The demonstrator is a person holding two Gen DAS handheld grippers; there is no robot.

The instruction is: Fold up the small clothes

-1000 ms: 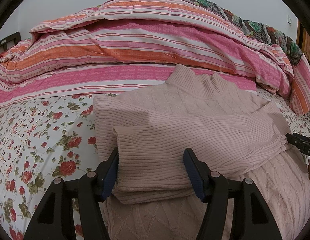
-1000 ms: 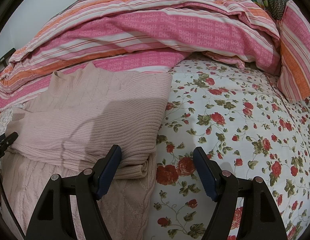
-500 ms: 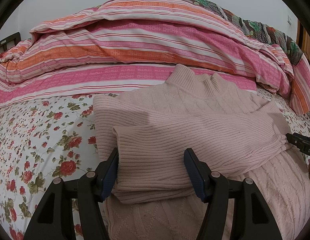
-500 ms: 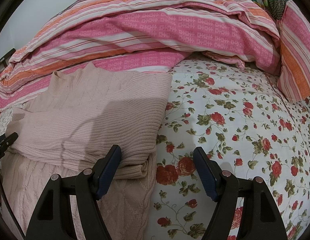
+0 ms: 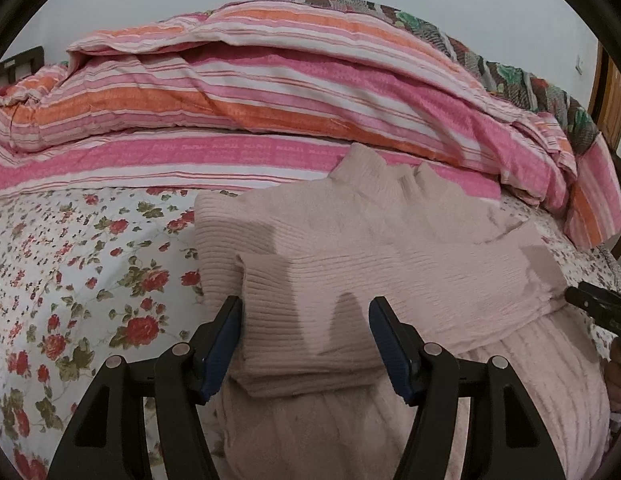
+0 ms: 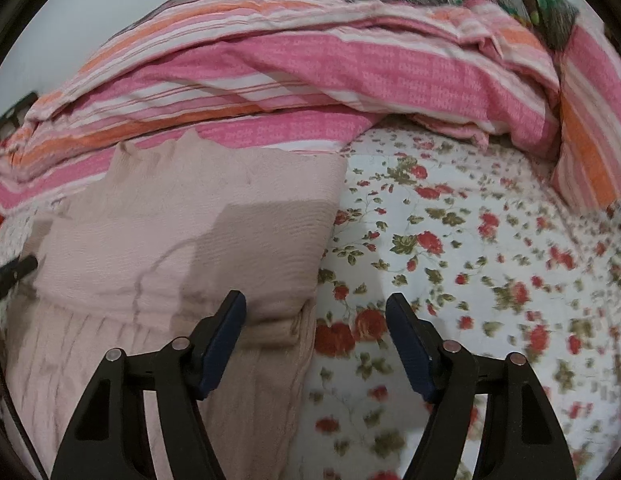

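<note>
The pink sweater (image 5: 390,264) lies on the floral sheet (image 5: 70,264) in front of the striped quilt (image 5: 270,112), both sleeves folded across the chest. On the left, the left gripper (image 5: 304,336) straddles a sleeve cuff (image 5: 302,344), jaws apart, pads not visibly pressing. On the right, the right gripper (image 6: 316,332) hangs over the sweater's edge (image 6: 298,320), jaws closing with nothing pinched. The next fold likely goes best if both grippers take the bottom hem evenly and carry it level toward the collar (image 5: 386,172).
</note>
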